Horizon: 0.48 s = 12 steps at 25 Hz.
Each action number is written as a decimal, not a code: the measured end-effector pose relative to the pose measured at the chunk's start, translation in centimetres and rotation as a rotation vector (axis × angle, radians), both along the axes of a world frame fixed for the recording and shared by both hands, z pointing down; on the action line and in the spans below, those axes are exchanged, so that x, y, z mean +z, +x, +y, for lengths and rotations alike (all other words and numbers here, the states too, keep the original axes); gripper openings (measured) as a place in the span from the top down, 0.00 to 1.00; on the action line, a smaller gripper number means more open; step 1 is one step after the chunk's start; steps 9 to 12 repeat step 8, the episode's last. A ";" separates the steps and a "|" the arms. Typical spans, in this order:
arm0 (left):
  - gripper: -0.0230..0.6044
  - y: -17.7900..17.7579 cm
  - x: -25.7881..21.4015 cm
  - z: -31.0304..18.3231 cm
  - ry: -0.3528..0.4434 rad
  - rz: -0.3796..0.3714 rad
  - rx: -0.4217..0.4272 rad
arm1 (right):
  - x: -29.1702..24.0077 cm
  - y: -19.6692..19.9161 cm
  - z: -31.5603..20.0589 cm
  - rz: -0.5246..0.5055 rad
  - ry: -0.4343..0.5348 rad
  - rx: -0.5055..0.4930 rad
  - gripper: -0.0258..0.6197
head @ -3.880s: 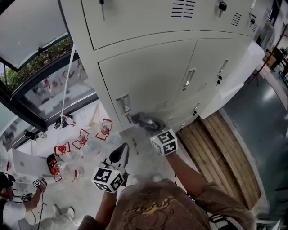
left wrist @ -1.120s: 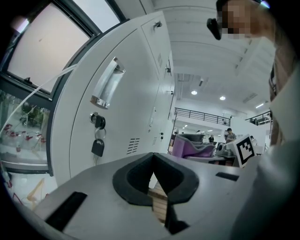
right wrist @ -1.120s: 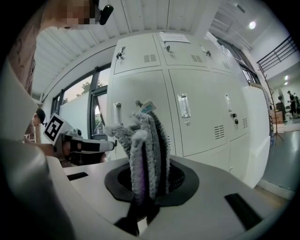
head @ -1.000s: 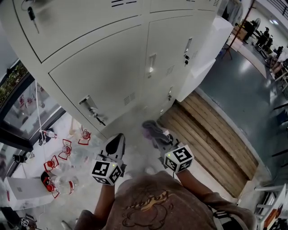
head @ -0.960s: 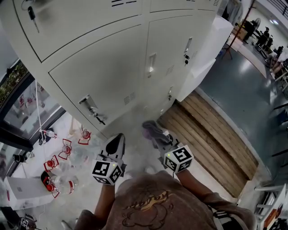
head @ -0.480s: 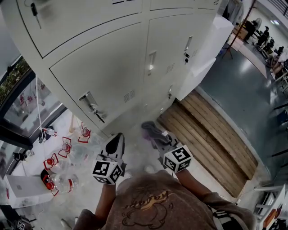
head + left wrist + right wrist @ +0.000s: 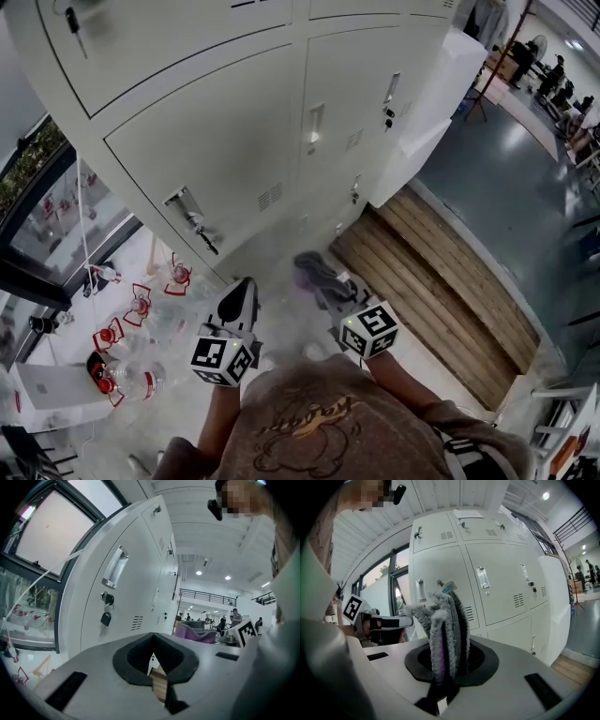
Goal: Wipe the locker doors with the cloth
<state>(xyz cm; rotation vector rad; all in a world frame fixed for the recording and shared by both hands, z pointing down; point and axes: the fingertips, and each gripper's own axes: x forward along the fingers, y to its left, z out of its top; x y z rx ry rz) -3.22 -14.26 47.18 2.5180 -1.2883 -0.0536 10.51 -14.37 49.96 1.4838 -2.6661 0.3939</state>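
The pale grey locker doors (image 7: 216,141) rise in front of me, and a key hangs at the lock (image 7: 192,223) of the nearest lower door. My right gripper (image 7: 326,284) is shut on a bunched grey and purple cloth (image 7: 314,270), held away from the doors and not touching them. In the right gripper view the cloth (image 7: 443,620) sticks up out of the jaws of the right gripper (image 7: 446,665), with the lockers (image 7: 487,573) behind. My left gripper (image 7: 244,289) hovers beside it, shut and empty. In its own view the left gripper (image 7: 157,665) faces a door handle (image 7: 115,568) and key (image 7: 106,617).
A wooden plank platform (image 7: 441,272) lies on the floor to the right of the lockers. Plastic bottles with red labels (image 7: 131,309) stand on the floor at the left, below a window (image 7: 47,216). People stand far off at the upper right (image 7: 562,75).
Several seconds ago the cloth was pressed to the lower door near its lock; now the right gripper holds it back from the lockers. Over the last second both grippers have barely moved.
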 end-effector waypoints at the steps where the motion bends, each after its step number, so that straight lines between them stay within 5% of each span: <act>1: 0.96 0.0 -0.1 0.1 0.001 -0.001 -0.001 | 0.0 0.0 0.1 0.000 -0.001 0.001 0.88; 12: 0.96 0.2 -0.5 0.2 0.012 -0.012 0.008 | 0.3 0.2 0.2 0.000 -0.009 0.003 0.88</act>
